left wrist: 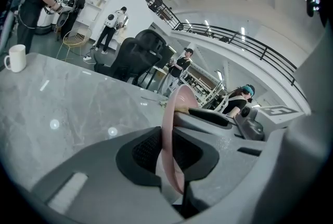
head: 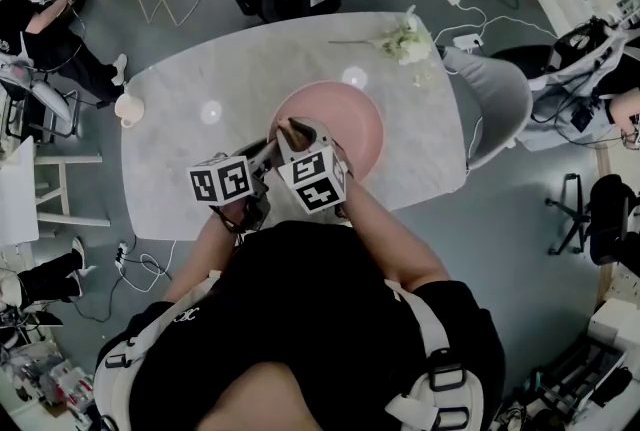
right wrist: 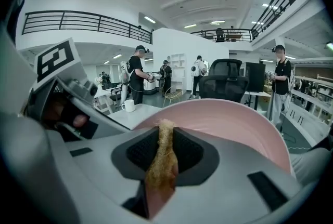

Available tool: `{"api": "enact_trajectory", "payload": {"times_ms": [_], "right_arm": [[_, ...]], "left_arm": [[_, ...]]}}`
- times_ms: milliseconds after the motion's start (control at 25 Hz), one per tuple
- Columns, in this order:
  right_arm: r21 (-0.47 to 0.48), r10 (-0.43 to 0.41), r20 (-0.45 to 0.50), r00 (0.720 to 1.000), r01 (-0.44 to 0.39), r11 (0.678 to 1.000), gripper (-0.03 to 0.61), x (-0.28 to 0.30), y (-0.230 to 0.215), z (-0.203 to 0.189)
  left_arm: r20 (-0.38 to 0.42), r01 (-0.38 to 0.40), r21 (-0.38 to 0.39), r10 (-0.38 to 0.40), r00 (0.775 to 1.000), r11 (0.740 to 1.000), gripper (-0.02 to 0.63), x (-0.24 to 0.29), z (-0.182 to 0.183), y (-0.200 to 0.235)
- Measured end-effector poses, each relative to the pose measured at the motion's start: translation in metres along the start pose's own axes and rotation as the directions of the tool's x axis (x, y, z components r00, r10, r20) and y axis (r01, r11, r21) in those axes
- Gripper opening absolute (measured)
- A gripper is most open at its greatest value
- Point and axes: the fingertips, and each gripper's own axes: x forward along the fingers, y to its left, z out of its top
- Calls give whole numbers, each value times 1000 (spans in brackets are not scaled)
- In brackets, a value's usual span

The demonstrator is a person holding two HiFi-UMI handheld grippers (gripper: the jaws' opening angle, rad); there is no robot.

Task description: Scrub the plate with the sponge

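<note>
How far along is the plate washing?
Done: the left tongs grip the rim of the pink plate and the right tongs pinch the sponge. In hand: the sponge sits at the plate's inner face. Left: the scrubbing itself; I can't tell how clean it is.

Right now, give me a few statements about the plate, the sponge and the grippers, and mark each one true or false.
The left gripper is shut on the pink plate's rim. True.
The right gripper is empty. False: it is shut on the sponge.
The white mug stands on the plate. False: it stands apart, near the table's edge.
A sprig of flowers lies on the table beyond the plate. True.
</note>
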Motion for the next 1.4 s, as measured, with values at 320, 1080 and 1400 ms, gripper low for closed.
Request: {"api": "enact_trajectory", "payload": {"times_ms": [320, 1080, 1400], "right_arm": [[34, -50, 7, 999, 50, 998, 83, -6, -19, -5], [291, -383, -186, 905, 423, 858, 83, -52, -134, -60], [355, -384, -214, 898, 437, 826, 83, -59, -131, -79]], "left_arm": [[-15, 22, 6, -22, 1000, 1000, 49, 1, -6, -6], [38, 7, -38, -5, 999, 999, 58, -8, 8, 3], [38, 18, -11, -18, 999, 1000, 63, -9, 11, -3]]}}
